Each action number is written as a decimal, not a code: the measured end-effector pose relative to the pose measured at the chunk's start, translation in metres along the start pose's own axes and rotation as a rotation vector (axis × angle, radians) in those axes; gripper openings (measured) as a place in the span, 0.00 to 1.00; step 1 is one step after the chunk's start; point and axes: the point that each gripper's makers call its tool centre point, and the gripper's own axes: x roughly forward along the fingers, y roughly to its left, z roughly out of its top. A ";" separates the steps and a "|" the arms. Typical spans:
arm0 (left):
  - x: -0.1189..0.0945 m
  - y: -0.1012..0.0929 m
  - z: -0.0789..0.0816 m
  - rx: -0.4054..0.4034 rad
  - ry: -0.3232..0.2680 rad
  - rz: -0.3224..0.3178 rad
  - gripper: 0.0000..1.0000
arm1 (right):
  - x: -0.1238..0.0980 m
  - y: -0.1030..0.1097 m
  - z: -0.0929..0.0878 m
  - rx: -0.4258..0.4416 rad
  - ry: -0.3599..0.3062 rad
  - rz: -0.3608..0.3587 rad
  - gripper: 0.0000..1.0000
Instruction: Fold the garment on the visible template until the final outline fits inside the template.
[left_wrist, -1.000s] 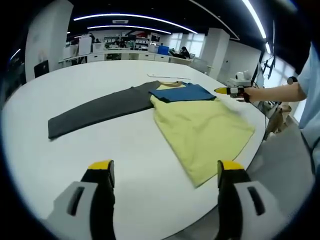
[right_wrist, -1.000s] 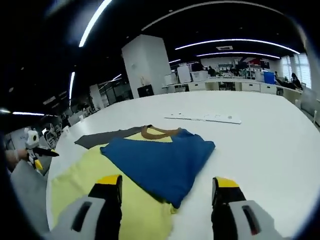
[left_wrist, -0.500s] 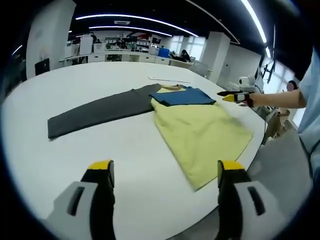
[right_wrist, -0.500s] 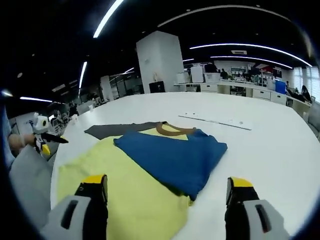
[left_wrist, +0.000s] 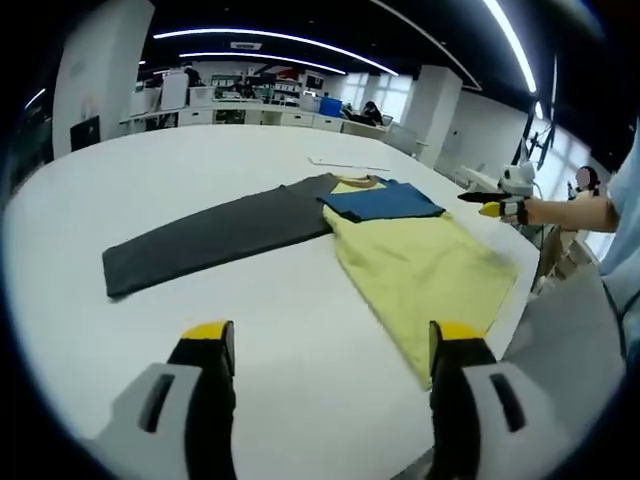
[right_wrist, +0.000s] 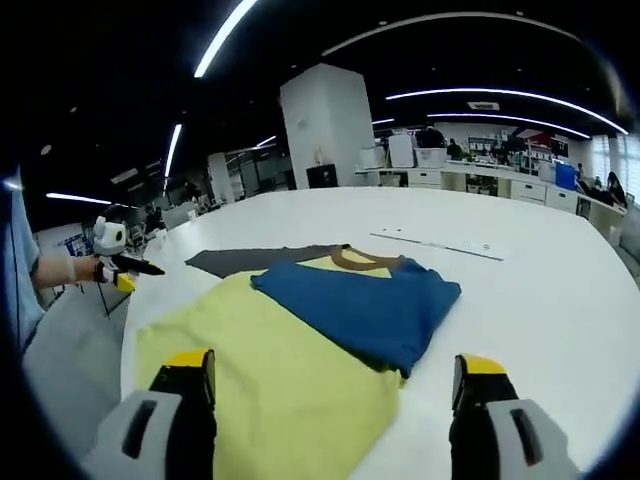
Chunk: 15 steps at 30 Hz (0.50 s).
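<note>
Garment (left_wrist: 425, 270): a yellow shirt lying flat on the white table (left_wrist: 200, 160), its blue sleeve (right_wrist: 360, 305) folded in over the chest and a brown collar (right_wrist: 362, 262) at the far end. A dark grey template (left_wrist: 215, 232) lies beside it, and the shirt's collar end overlaps or touches the template's end; the rest lies off it.

Both grippers hang over the table with jaws wide apart and nothing between them: the left gripper (left_wrist: 320, 395) over bare table short of the shirt, the right gripper (right_wrist: 335, 430) over the yellow body near the sleeve.

Judging by how it drapes, the cloth is light, soft and limp; it will sag and slide, so pinch hems or corners, 1 per gripper.

A white strip (right_wrist: 440, 243) beyond the collar is too small to identify. How far the template runs under the shirt is hidden. The other sleeve cannot be made out
</note>
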 end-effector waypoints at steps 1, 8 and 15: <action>0.001 0.006 0.002 0.002 -0.004 0.010 0.74 | 0.000 0.002 -0.001 -0.001 0.001 0.001 1.00; -0.003 0.053 0.016 -0.028 -0.027 0.098 0.71 | -0.006 0.017 -0.002 0.007 -0.007 0.017 0.99; -0.016 0.115 0.012 -0.094 -0.003 0.264 0.64 | -0.009 0.028 -0.008 0.021 0.006 0.027 0.99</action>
